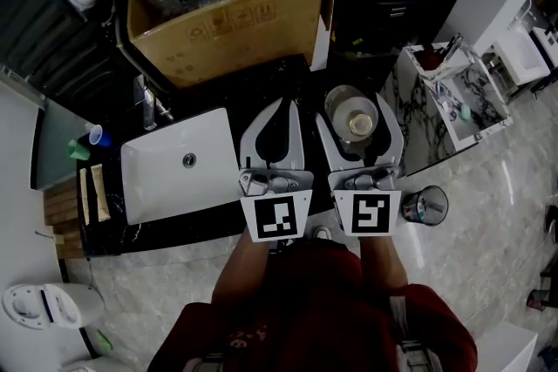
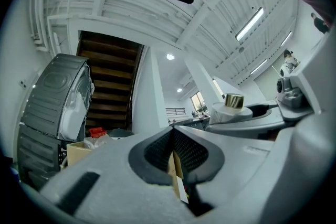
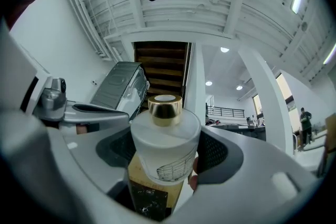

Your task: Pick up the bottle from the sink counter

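Observation:
A frosted white bottle (image 1: 359, 123) with a gold cap sits between the jaws of my right gripper (image 1: 359, 107), to the right of the sink. In the right gripper view the bottle (image 3: 165, 144) fills the gap and both ribbed pads (image 3: 219, 153) press on its sides; the right gripper (image 3: 167, 152) is shut on it and points up toward the ceiling. My left gripper (image 1: 281, 104) hangs beside it over the black counter (image 1: 200, 226). The left gripper (image 2: 173, 136) has its jaws together with nothing between them.
A white sink basin (image 1: 174, 165) with a faucet (image 1: 146, 107) is set in the counter at the left. A large open cardboard box (image 1: 218, 17) stands behind it. A blue cup (image 1: 98, 135) is at the far left, a white tray (image 1: 453, 91) of items at the right, and a dark cup (image 1: 425, 206) near my right gripper.

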The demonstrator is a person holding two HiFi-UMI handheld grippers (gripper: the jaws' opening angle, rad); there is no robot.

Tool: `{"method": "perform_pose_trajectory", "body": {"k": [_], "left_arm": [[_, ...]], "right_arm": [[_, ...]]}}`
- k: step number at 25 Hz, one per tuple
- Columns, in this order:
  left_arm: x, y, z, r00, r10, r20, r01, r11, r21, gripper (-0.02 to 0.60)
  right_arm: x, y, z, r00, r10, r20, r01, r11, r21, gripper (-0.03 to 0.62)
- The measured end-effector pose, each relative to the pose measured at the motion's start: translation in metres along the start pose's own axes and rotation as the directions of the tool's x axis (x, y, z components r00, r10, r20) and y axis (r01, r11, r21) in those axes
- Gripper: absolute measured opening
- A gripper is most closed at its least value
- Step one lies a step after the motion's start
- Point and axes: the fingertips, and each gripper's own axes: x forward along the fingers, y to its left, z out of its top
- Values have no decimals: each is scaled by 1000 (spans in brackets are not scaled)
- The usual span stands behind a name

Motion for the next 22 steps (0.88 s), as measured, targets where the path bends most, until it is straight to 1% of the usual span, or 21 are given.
{"method": "perform_pose_trajectory", "body": {"k": [4,22], "left_arm": [[0,-2,2,1000,-2,7,2,1000,-22,3],[-4,-1,3,1000,-19,4,19,1000,18,3]], "right_arm": [[-2,-1,2,1000,-5,0,5,1000,-7,336],[-4,2,2,1000,-6,-10,6,1000,-21,336]]}}
